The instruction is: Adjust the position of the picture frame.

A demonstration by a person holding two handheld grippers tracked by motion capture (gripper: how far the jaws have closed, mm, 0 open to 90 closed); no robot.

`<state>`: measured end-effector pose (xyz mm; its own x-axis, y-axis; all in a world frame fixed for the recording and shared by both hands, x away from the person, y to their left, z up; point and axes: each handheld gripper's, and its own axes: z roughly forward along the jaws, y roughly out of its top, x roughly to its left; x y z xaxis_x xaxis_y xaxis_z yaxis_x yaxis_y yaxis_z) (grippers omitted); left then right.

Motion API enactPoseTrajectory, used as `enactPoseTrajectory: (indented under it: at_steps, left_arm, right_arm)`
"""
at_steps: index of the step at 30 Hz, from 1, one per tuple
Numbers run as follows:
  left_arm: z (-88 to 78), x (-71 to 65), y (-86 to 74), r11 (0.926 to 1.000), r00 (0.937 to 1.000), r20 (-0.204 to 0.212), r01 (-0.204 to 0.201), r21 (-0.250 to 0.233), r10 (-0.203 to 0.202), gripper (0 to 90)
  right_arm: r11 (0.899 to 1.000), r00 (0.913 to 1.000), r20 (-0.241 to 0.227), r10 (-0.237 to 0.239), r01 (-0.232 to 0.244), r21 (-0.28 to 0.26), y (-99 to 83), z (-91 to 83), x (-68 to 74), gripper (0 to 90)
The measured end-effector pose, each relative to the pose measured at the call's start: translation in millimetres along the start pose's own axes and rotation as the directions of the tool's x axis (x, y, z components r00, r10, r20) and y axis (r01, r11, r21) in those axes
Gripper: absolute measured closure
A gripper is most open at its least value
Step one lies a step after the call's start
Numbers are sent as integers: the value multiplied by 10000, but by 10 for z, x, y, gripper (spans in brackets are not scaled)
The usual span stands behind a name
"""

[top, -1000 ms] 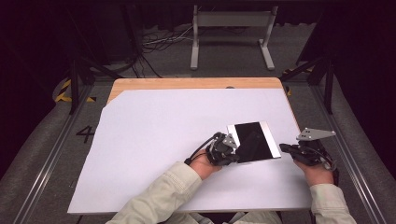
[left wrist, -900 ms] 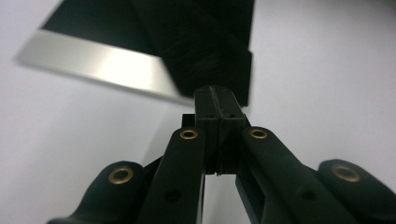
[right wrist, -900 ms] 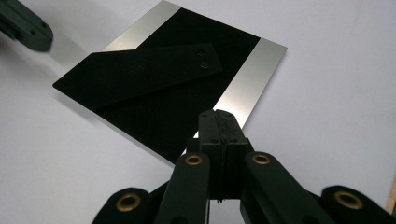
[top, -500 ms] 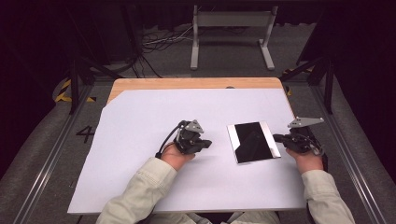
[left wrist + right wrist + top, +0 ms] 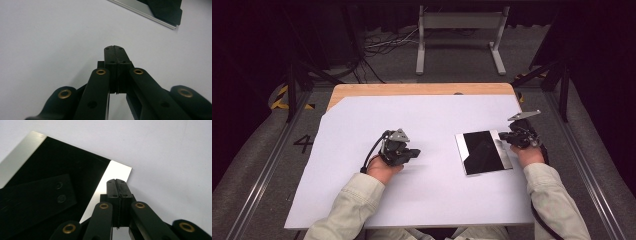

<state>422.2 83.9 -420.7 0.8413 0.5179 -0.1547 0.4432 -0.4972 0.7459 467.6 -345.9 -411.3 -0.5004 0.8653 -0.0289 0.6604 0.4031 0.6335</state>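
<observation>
1. Where the person's two pale sleeves come in over the near edge of the table (image 5: 337, 95), each hand carries a black gripper above the white sheet (image 5: 437, 200) that covers most of the tabletop.
2. At about the middle of the sheet, the left gripper (image 5: 413, 153) points toward the right edge; its jaws are pressed flat together with nothing between them, as the left gripper view (image 5: 116, 47) shows plainly.
3. A black cable loops from that gripper back to the wrist, and a grey three-cornered plate sits on top of it.
4. Near the right edge of the sheet lies the black panel (image 5: 484, 151), a flat dark rectangle with a silvery strip along each short side, well apart from the left gripper.
5. Just beside the panel's right strip is the right gripper (image 5: 504, 141), pointing left toward it; its jaws are closed on each other and empty.
6. Seen from the right gripper view (image 5: 119, 180), the closed tips hang over the panel's (image 5: 62, 167) silvery strip near one corner; whether they touch it cannot be told.
7. Beyond the sheet, bare wood shows along the table's far edge.
</observation>
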Motion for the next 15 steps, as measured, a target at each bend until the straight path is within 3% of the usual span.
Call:
enactPoseTrajectory:
  at_steps: [4,7,15]
  left_arm:
    - [-5,15,-19,9999,10000,3,96,-32,-96,900]
    - [-10,15,-32,10000,10000,17,98,20,-98,900]
    - [-60,72,-47,9994,9995,-62,324,-150,-325,900]
  right_arm:
    - [9995,9987,496,101,-116,302,69,103,-36,900]
    - [9983,9961,755,463,-487,307,99,142,-95,900]
    - [9979,9957,863,347,-392,512,143,249,-93,900]
